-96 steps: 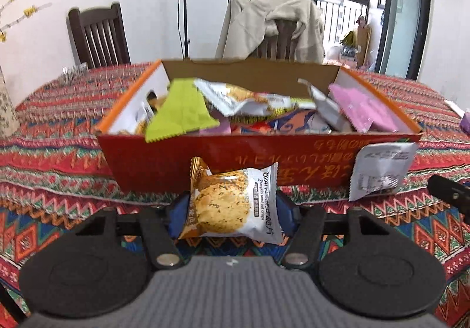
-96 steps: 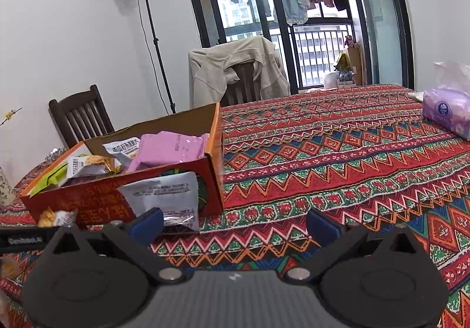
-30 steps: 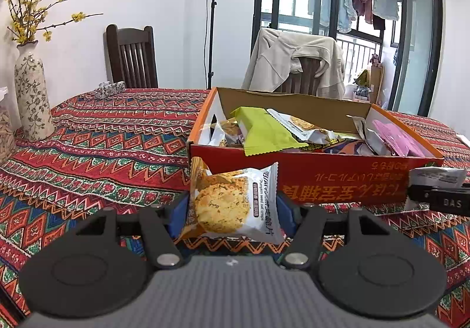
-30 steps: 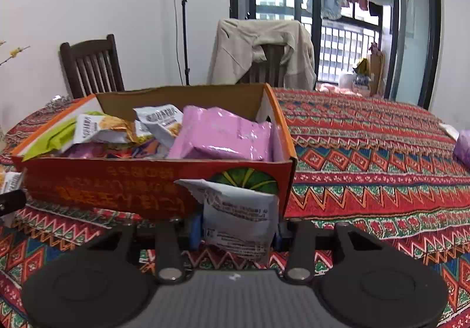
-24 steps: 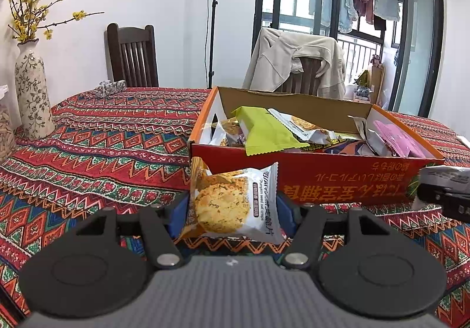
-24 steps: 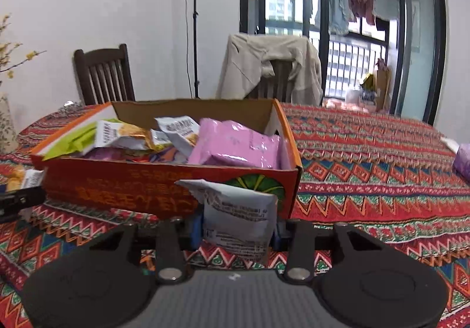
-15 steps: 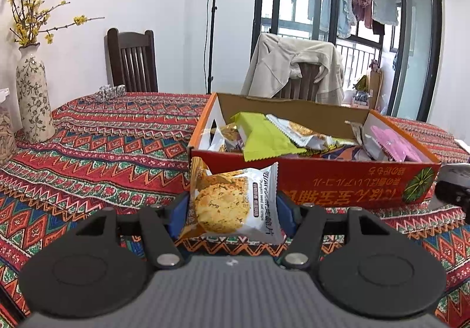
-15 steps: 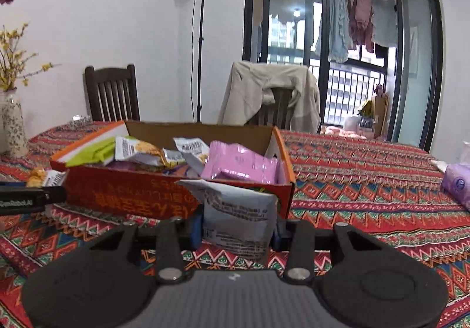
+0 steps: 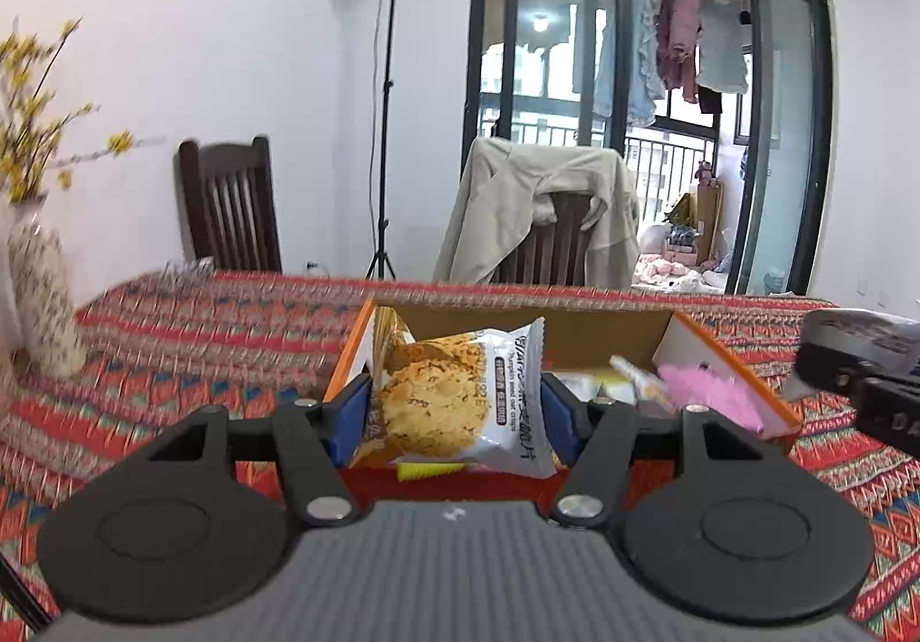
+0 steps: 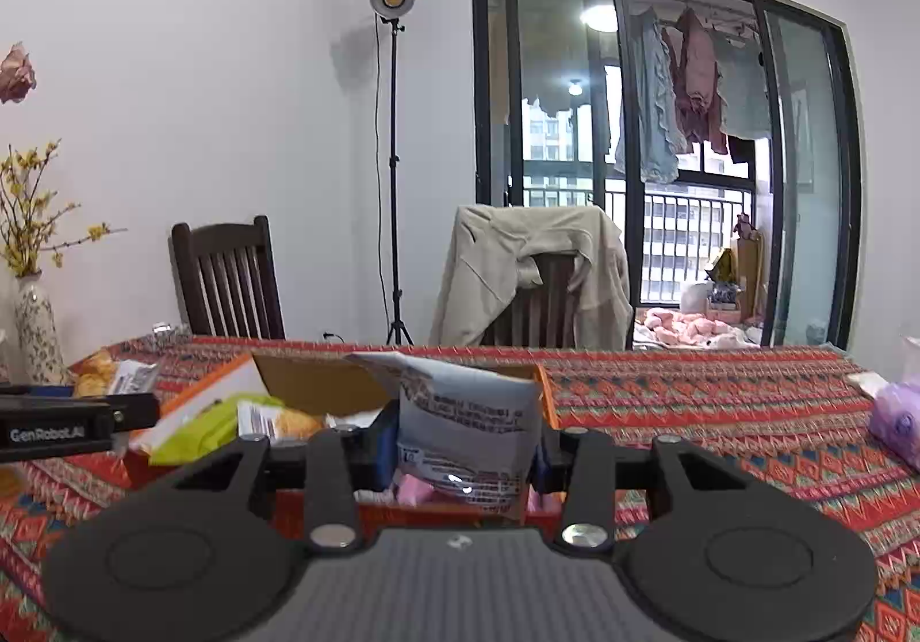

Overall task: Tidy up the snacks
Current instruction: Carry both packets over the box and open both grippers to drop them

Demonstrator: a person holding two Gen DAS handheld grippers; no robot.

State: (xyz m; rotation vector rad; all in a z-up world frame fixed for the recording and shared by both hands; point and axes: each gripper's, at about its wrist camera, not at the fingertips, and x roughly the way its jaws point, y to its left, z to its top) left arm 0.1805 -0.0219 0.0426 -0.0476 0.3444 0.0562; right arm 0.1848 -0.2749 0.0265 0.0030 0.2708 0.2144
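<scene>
Both tongs have risen above the snack box [image 9: 724, 354], so I keep the left tongs [image 9: 454, 406] clenched on the cookie packet [image 9: 454, 394] and the right tongs [image 10: 460, 449] on the white packet [image 10: 468, 432], releasing only once past its rim.

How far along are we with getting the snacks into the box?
Done: the box already holds several packets, including a green one and a pink one.
In hand: the left gripper grips a cookie packet, the right gripper a white packet, both raised before the box.
Left: dropping both in.

White walls, balcony doors [image 10: 661, 153], jacket-draped chair [image 10: 535, 279], lamp stand [image 10: 393, 153].
</scene>
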